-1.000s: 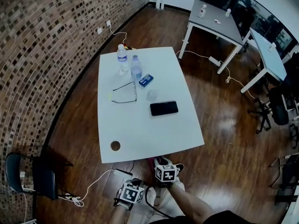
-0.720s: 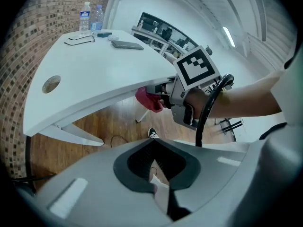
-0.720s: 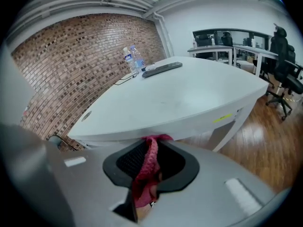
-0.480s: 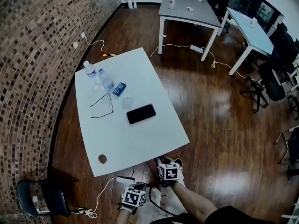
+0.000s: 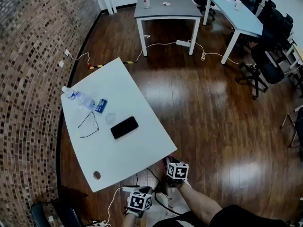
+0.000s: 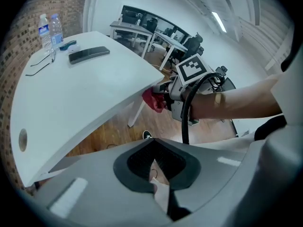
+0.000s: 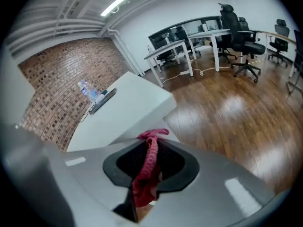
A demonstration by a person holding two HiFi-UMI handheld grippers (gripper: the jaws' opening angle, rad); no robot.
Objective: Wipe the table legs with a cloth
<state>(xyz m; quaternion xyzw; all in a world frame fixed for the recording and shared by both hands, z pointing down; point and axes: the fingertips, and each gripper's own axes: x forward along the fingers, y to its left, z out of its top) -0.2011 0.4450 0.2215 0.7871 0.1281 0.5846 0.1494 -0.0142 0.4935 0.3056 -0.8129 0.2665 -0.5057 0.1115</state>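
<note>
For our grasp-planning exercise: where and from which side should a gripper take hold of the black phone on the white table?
Across its two long edges, coming straight down from above. The phone lies flat on the table, so probably only its narrow width, reached from the top, offers a two-sided pinch.

A phone point(image 5: 124, 127), glasses point(image 5: 88, 125) and bottles point(image 5: 71, 94) sit near together.
</note>
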